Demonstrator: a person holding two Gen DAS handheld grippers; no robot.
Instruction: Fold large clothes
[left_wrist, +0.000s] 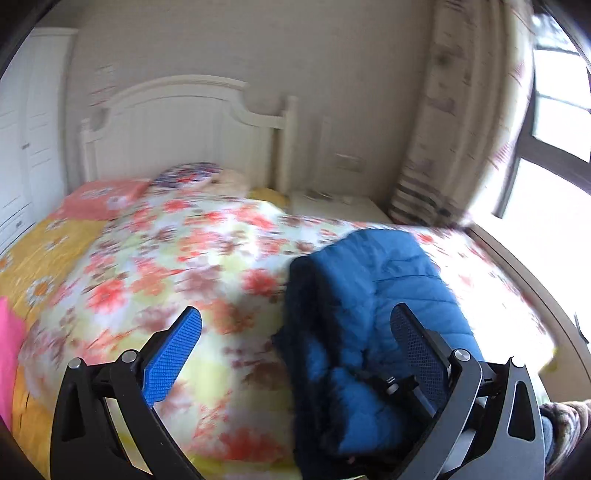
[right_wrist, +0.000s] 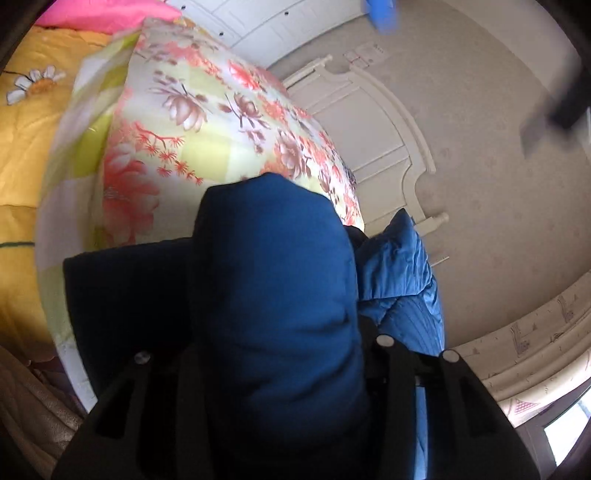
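Left gripper: the black hand-held gripper with blue ribbed pads (left_wrist: 295, 343) has its jaws wide apart, nothing between them; it hovers over the bed, the right pad in front of the jacket without visibly pressing on it
Right gripper: the second black hand-held gripper (right_wrist: 280, 354) is buried under a thick roll of the garment that fills the gap between its arms; the pads are hidden, so I cannot tell whether they clamp the cloth or only carry it
Garment: the large blue quilted padded jacket with a dark lining (left_wrist: 369, 306) sits bunched on the floral quilt near the bed's right-hand edge, window side; in the right wrist view one padded part (right_wrist: 280, 266) is lifted close to the camera, the rest trailing behind it
Bed: the yellow-green quilt with red and brown flowers (left_wrist: 177, 258) covers most of the mattress, the white wooden headboard (left_wrist: 184, 122) at the far end
Progress: early or midway, by my judgement; the jacket is still a rumpled heap with no flat, squared fold visible
Left to do: spread it flat, fold sleeves and body, square the bundle
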